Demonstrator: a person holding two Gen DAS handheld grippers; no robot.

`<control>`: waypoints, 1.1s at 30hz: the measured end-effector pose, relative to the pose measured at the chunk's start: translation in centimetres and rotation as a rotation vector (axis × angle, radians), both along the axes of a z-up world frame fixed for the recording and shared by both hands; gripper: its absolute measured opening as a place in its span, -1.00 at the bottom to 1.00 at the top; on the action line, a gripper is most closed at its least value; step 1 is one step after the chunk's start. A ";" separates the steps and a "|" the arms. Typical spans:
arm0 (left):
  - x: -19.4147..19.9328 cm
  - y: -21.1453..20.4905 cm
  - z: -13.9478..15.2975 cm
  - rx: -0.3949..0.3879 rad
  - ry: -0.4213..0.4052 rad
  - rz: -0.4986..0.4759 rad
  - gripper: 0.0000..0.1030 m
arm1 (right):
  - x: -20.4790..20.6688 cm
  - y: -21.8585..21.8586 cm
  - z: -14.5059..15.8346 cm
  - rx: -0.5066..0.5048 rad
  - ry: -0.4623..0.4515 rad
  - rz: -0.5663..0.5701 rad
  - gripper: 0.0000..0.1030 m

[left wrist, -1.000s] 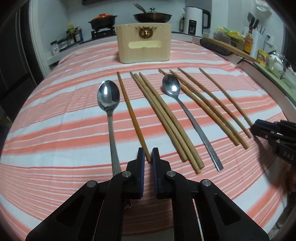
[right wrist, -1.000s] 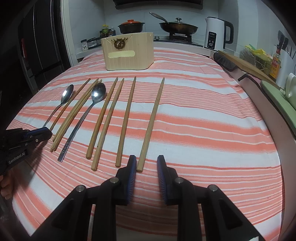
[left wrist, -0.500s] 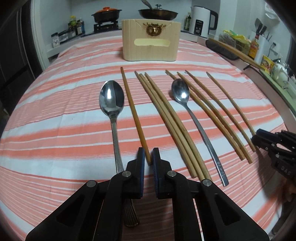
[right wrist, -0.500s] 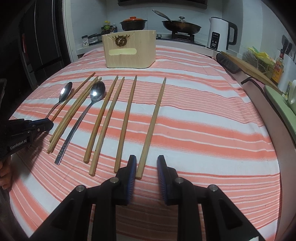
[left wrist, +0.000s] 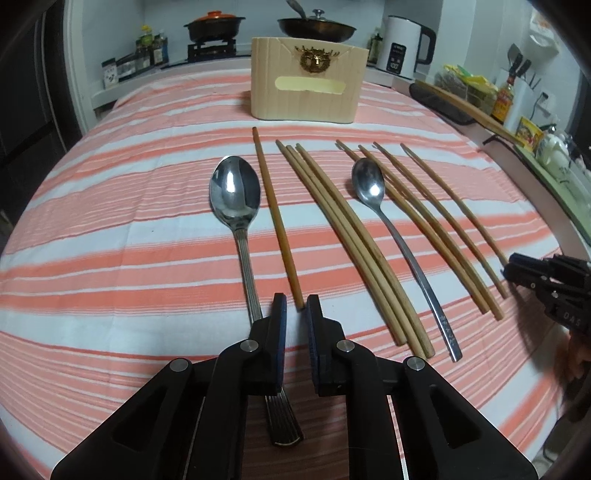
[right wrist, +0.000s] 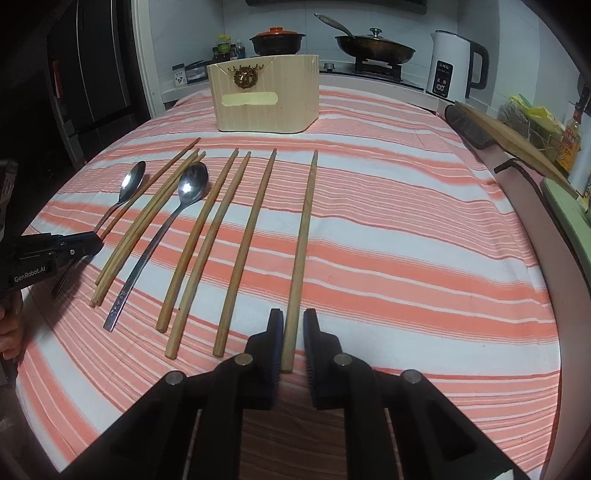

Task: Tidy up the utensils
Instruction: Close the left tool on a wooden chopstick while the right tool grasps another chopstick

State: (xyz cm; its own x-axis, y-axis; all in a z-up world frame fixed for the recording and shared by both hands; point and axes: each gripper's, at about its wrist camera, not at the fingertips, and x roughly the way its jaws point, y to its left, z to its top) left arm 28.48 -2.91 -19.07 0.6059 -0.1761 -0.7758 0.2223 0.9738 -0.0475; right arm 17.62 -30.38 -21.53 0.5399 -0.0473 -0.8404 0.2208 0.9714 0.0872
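Since a second ago the jaws of the left gripper point(left wrist: 296, 301) have been opened slightly, and the near tip of the darker chopstick point(left wrist: 276, 221) is now seen in the narrow gap, though no press of the pads on it can be made out. The jaws of the right gripper point(right wrist: 293, 317) have been closed further, and the near end of the rightmost chopstick point(right wrist: 302, 254) is bracketed by them, with slim gaps left on both sides. The utensils are otherwise laid as before: a big spoon point(left wrist: 236, 206) at the left, a bundle of chopsticks point(left wrist: 354, 251), a smaller spoon point(left wrist: 388, 229) and more chopsticks point(left wrist: 436, 229) to the right, all spread on a cloth point(left wrist: 110, 221) striped in orange and white. A wooden box point(left wrist: 306, 88) is stood at the far side of the cloth. Behind it, a pot point(left wrist: 214, 26), a pan point(left wrist: 317, 27) and a white kettle point(left wrist: 404, 46) are seen on a counter.
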 end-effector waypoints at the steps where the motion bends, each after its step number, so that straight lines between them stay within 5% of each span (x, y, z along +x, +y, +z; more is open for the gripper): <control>1: -0.2 -0.3 0.0 0.028 -0.012 -0.006 -0.70 | -0.4 0.0 0.0 0.003 -0.006 0.006 -0.47; 8: -0.6 -0.9 -0.1 0.097 -0.040 0.003 -0.56 | -0.9 0.7 0.1 -0.055 -0.003 0.025 -0.40; 10: -0.6 -0.7 -0.1 0.112 -0.045 0.036 -0.19 | -0.8 1.2 0.1 -0.087 0.003 0.034 -0.40; 12: -0.5 0.4 -0.2 0.077 -0.031 0.072 0.12 | -1.0 1.4 0.1 -0.103 -0.001 0.033 -0.40; 14: -0.3 1.6 -0.3 -0.007 -0.015 0.077 0.17 | -1.3 1.3 0.1 -0.094 -0.009 0.025 -0.40; 17: -0.6 1.4 -0.2 -0.012 -0.023 0.056 0.16 | -1.4 1.1 0.1 -0.082 -0.015 0.022 -0.40; 23: -1.1 -1.0 -0.3 0.084 -0.048 -0.018 -0.09 | -1.3 1.1 0.1 -0.083 -0.015 0.022 -0.40; 27: 0.4 -0.6 -0.1 0.023 -0.006 0.007 -0.15 | -1.2 1.0 0.1 -0.080 -0.012 0.021 -0.40; 29: 1.0 -0.7 -0.1 0.021 -0.002 0.009 -0.32 | -0.9 1.1 0.1 -0.081 -0.006 0.021 -0.40; 31: 1.1 -0.9 -0.1 0.023 -0.004 0.001 -0.92 | -0.7 1.1 0.1 -0.082 -0.002 0.019 -0.41; 33: 1.0 -1.2 -0.1 0.031 -0.012 -0.008 -0.94 | -0.7 1.3 0.1 -0.076 -0.008 0.027 -0.63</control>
State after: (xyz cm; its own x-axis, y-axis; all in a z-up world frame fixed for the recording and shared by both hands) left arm 29.50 -4.07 -19.15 0.6139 -0.1571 -0.7736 0.2303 0.9730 -0.0148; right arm 16.88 -29.11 -21.40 0.5489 -0.0963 -0.8303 0.1936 0.9810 0.0142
